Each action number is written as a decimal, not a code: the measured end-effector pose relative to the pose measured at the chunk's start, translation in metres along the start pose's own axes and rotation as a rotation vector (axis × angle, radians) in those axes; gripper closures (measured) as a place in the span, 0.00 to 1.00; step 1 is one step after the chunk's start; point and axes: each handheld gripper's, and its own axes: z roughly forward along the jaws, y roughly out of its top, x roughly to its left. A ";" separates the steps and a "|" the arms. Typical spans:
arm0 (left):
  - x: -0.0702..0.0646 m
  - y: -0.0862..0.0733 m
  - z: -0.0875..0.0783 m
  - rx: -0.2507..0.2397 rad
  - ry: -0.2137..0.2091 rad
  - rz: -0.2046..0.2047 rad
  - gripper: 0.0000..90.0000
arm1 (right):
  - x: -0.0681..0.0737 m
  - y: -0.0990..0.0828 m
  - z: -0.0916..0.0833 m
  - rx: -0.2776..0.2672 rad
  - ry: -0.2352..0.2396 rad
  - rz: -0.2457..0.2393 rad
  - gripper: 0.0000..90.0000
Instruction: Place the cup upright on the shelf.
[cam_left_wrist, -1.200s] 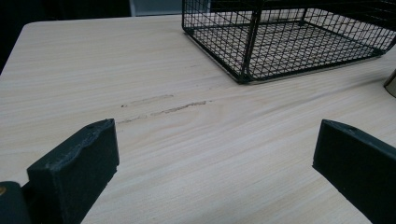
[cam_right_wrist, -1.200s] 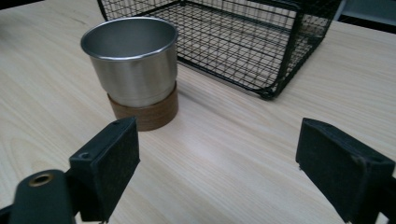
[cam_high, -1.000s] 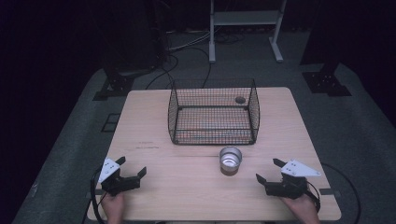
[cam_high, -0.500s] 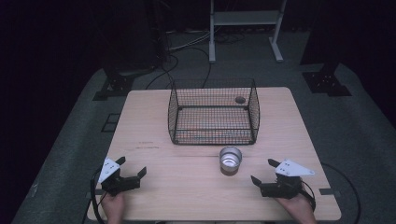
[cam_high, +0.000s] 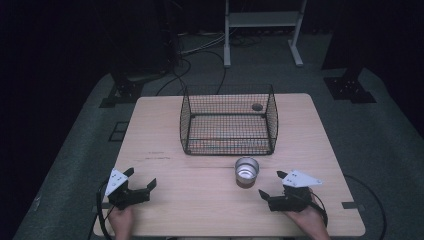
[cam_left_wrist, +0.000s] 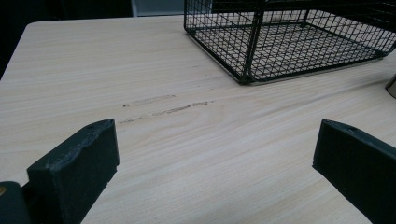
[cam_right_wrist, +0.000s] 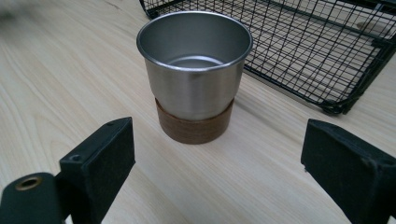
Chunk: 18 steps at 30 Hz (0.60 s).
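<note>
A steel cup (cam_high: 246, 171) with a brown base stands upright and empty on the wooden table (cam_high: 160, 135), just in front of a black wire basket (cam_high: 228, 120). My right gripper (cam_high: 270, 183) rests open on the table, right of the cup and slightly nearer to me. In the right gripper view the cup (cam_right_wrist: 194, 70) stands just beyond the wide-open jaws of that gripper (cam_right_wrist: 217, 158), with the basket (cam_right_wrist: 317, 51) behind it. My left gripper (cam_high: 141, 177) lies open near the front left. In its own view the left gripper (cam_left_wrist: 215, 163) holds nothing, and the basket (cam_left_wrist: 289, 42) is far ahead.
The basket is empty and open at the top. A small round hole (cam_high: 257, 106) in the tabletop shows through its back right corner. A faint scratch (cam_left_wrist: 163, 107) marks the wood ahead of the left gripper. Cables and stand legs lie on the floor beyond the table.
My right gripper has slid left along the front of the table, closer to the cup. The left gripper, the cup and the basket have stayed where they were.
</note>
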 end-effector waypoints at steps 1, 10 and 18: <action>0.000 0.000 0.000 0.000 0.000 0.000 0.00 | 0.000 0.000 0.000 0.000 0.000 0.000 0.10; 0.001 0.000 0.000 -0.002 0.002 -0.005 0.00 | 0.004 0.006 0.014 0.018 0.019 0.010 0.08; 0.000 0.000 0.000 -0.003 0.002 -0.005 0.00 | 0.006 0.011 0.026 0.049 0.025 0.010 0.03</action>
